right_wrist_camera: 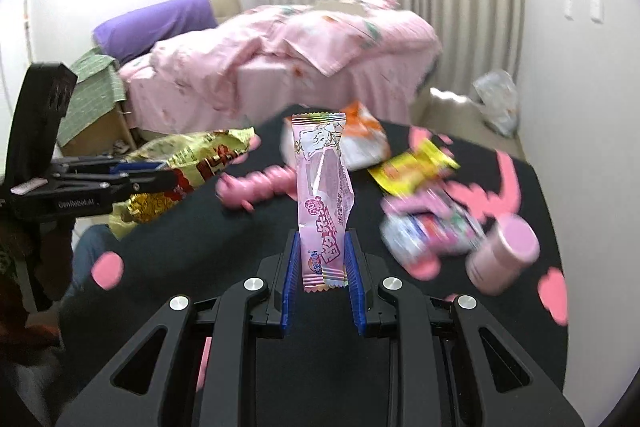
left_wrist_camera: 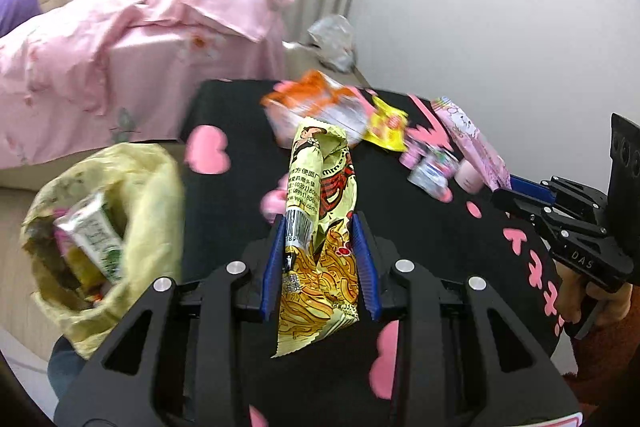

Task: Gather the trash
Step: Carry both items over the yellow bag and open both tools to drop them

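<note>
My left gripper (left_wrist_camera: 318, 227) is shut on a yellow noodle snack wrapper (left_wrist_camera: 320, 211) and holds it above the black table (left_wrist_camera: 224, 219), right of a yellow trash bag (left_wrist_camera: 132, 187) with a green-white carton (left_wrist_camera: 94, 235) in it. My right gripper (right_wrist_camera: 322, 243) is shut on a pink candy wrapper (right_wrist_camera: 322, 183) held upright above the table. The left gripper with its noodle wrapper (right_wrist_camera: 192, 163) shows at the left of the right wrist view. The right gripper (left_wrist_camera: 520, 195) with the pink wrapper (left_wrist_camera: 472, 135) shows at the right of the left wrist view.
On the table lie an orange-white packet (right_wrist_camera: 364, 139), a yellow wrapper (right_wrist_camera: 412, 167), a crumpled colourful wrapper (right_wrist_camera: 432, 227) and a pink cup (right_wrist_camera: 504, 251). A bed with pink bedding (right_wrist_camera: 280, 59) stands behind. A grey plastic bag (right_wrist_camera: 496, 99) lies on the floor by the wall.
</note>
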Tool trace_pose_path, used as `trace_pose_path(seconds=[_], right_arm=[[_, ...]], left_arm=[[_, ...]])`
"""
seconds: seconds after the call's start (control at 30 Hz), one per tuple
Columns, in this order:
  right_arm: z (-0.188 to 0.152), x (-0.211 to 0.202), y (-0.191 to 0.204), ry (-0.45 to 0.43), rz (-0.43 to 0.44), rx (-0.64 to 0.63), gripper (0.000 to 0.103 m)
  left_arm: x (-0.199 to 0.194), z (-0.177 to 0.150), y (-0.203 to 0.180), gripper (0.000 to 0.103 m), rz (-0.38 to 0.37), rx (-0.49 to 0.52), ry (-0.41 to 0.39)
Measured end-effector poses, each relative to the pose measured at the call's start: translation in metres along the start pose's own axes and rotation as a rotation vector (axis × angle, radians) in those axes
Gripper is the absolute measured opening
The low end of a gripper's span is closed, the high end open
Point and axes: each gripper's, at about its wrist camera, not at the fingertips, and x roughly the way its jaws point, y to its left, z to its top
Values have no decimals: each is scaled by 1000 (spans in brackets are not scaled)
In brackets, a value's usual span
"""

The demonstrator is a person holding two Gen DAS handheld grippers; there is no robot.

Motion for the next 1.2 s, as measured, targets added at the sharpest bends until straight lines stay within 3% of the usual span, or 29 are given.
trace_pose_path(seconds=[0.3, 0.6, 0.9, 1.2], right_arm=[[63, 38, 76, -9, 113, -120, 23], [108, 94, 159, 23, 243, -233, 23], [112, 168, 211, 124, 303, -290, 23], [106, 212, 210, 183, 299, -248, 23]], left_arm=[[-57, -12, 100, 32, 162, -200, -125], [-88, -34, 186, 32, 270, -353, -157], [-63, -54, 233, 32, 249, -455, -115], [-33, -41, 238, 32, 225, -442, -91]])
